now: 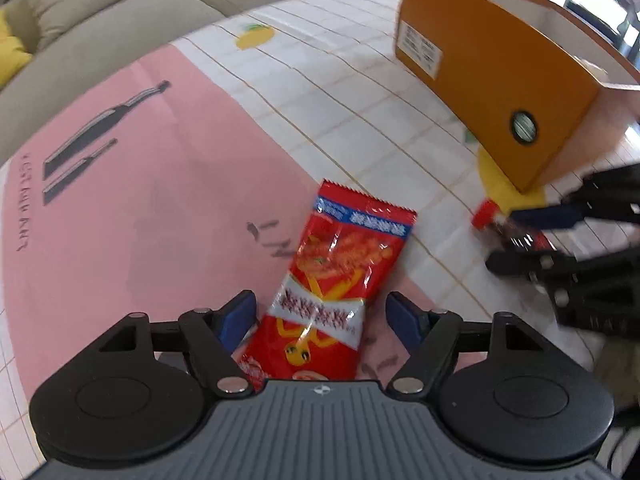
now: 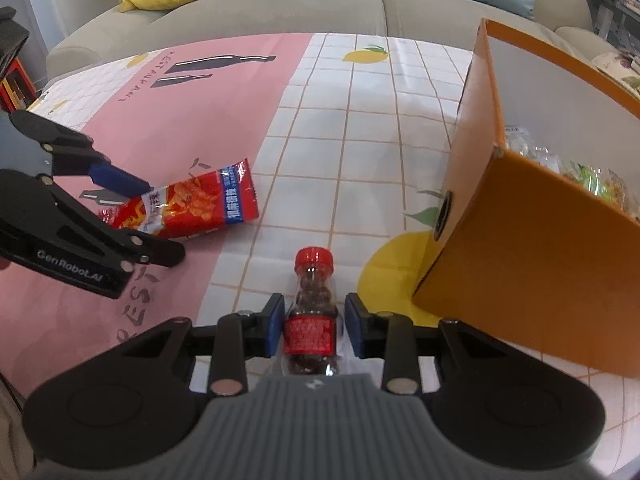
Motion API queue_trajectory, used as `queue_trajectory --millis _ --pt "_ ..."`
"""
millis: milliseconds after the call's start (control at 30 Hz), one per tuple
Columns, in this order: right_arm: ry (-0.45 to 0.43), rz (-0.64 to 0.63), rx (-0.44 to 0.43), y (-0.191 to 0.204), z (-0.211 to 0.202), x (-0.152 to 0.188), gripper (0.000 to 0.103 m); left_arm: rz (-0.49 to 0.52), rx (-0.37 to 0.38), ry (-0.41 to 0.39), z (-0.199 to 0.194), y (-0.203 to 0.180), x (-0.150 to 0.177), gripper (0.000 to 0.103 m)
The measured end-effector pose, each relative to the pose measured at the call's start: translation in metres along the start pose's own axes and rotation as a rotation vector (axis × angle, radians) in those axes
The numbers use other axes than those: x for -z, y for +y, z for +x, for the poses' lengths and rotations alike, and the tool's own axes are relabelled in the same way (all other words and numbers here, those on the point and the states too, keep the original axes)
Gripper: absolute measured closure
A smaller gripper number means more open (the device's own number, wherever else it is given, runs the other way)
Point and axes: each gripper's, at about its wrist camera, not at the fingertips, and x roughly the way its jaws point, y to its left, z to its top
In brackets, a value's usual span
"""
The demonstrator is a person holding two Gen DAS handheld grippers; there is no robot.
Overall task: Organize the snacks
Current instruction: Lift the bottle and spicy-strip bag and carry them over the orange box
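A red snack packet [image 1: 336,280] lies flat on the tablecloth between the open fingers of my left gripper [image 1: 322,314]; the pads stand apart from its sides. It also shows in the right wrist view [image 2: 192,208], with the left gripper [image 2: 148,220] around its near end. A small red-capped bottle of dark candies [image 2: 312,312] lies between the pads of my right gripper [image 2: 314,326]; the left pad touches it and a small gap shows at the right pad. In the left wrist view the right gripper [image 1: 508,236] is blurred around the bottle [image 1: 490,216]. An orange box [image 2: 520,280] stands to the right.
The orange box [image 1: 492,92] holds several wrapped snacks [image 2: 592,180]. The table has a pink and white checked cloth [image 2: 340,128] with lemon prints. A beige sofa [image 2: 320,4] with yellow and blue cushions runs behind the table's far edge.
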Motion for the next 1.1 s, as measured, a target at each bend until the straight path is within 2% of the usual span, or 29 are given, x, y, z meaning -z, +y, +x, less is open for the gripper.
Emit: queue_trajectory --millis 200,267,300,333,467,667,867,1100 --pt "-0.011 -0.037 0.028 0.008 0.0 0.002 0.067 -0.148 -0.061 0.018 -0.003 -0.008 -0.005 0.031" --pt "-0.013 -0.037 0.034 0.01 0.0 0.003 0.068 -0.206 -0.092 0.028 -0.005 -0.013 -0.005 0.039" --pt "-0.012 -0.031 0.035 0.009 0.0 0.002 0.069 -0.233 -0.108 0.03 -0.006 -0.015 -0.004 0.041" --pt "-0.013 -0.028 0.039 0.009 0.001 0.002 0.074 -0.258 -0.122 0.031 -0.007 -0.018 -0.003 0.043" --pt "-0.012 -0.013 0.037 0.005 0.001 0.001 0.074 -0.355 -0.158 0.026 -0.013 -0.026 0.004 0.049" --pt "0.0 0.03 0.022 0.0 -0.002 0.001 0.074 -0.526 -0.154 -0.006 -0.026 -0.03 0.023 0.054" --pt "0.026 0.122 -0.037 -0.007 -0.01 0.004 0.074 -0.665 -0.048 -0.022 -0.044 -0.024 0.042 0.061" --pt "0.016 0.133 -0.067 0.002 -0.025 0.003 0.074 -0.713 -0.027 -0.063 -0.068 -0.026 0.052 0.065"
